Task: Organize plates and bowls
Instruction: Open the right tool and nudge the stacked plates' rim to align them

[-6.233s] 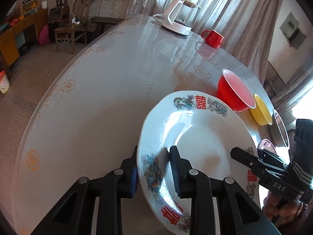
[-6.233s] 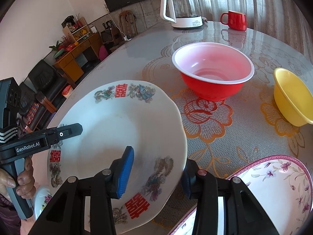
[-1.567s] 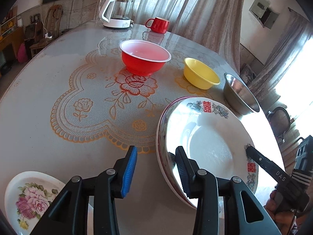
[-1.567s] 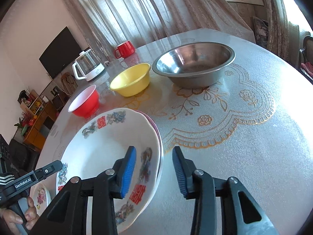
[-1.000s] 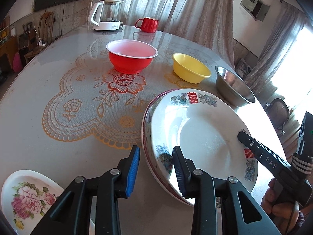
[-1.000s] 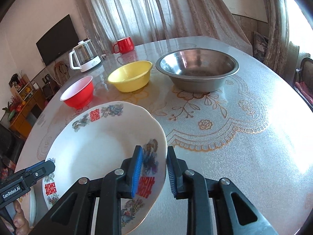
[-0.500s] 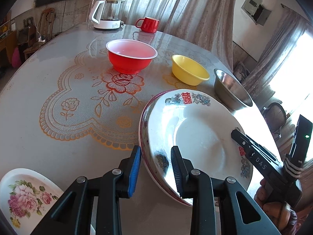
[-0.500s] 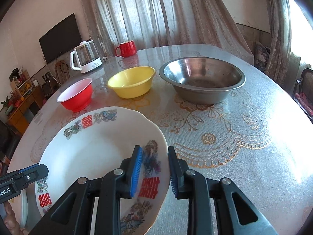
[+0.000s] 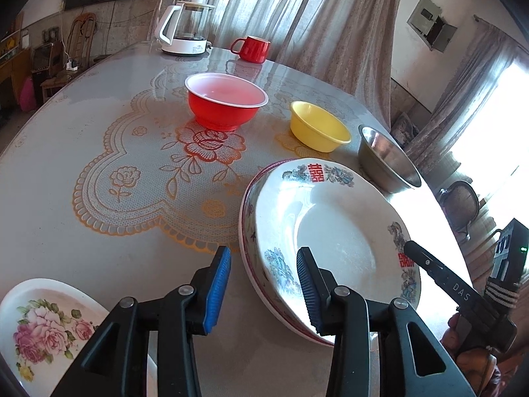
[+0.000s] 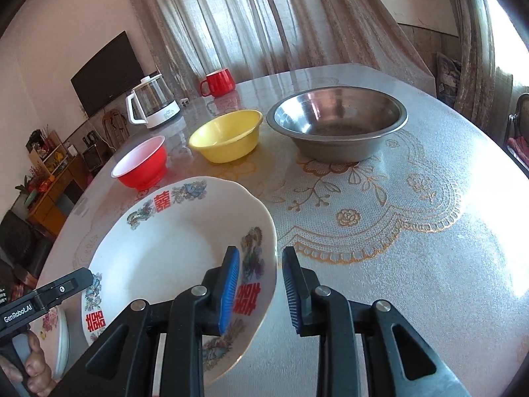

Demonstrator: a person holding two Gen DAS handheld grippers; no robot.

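So the white plate with the red characters (image 9: 334, 231) is sitting on top of a second plate with a pinkish rim (image 9: 246, 231), down at the near edge of the table (image 9: 66, 172). The left gripper (image 9: 263, 284) straddles the near rim of that stack, blue pad on the outside, black pad over the plate's face, and its jaws are opening, so the rim is between them but the pads aren't pressing on it. The right gripper (image 10: 261, 284) has the opposite rim of the white plate between its pads too, with a visible gap on both sides, so it's let go rather than clamped. You can see a hand (image 9: 469, 347) on the right gripper's handle in the left view, and fingers (image 10: 33, 364) on the left one's handle in the right view. A small plate with pink roses (image 9: 43, 330) sits near the table edge, just left of the left gripper. Further back there's a red bowl (image 9: 226, 101), a yellow bowl (image 9: 319, 125) and a steel bowl (image 10: 337, 122) in a loose row, all apart from each other, then a red mug (image 9: 253, 48) and a glass kettle (image 9: 186, 31) at the far side. The table has a shiny cover with an orange lace flower print. Curtains (image 10: 264, 23) hang behind it, with a TV (image 10: 105, 72) on the wall.
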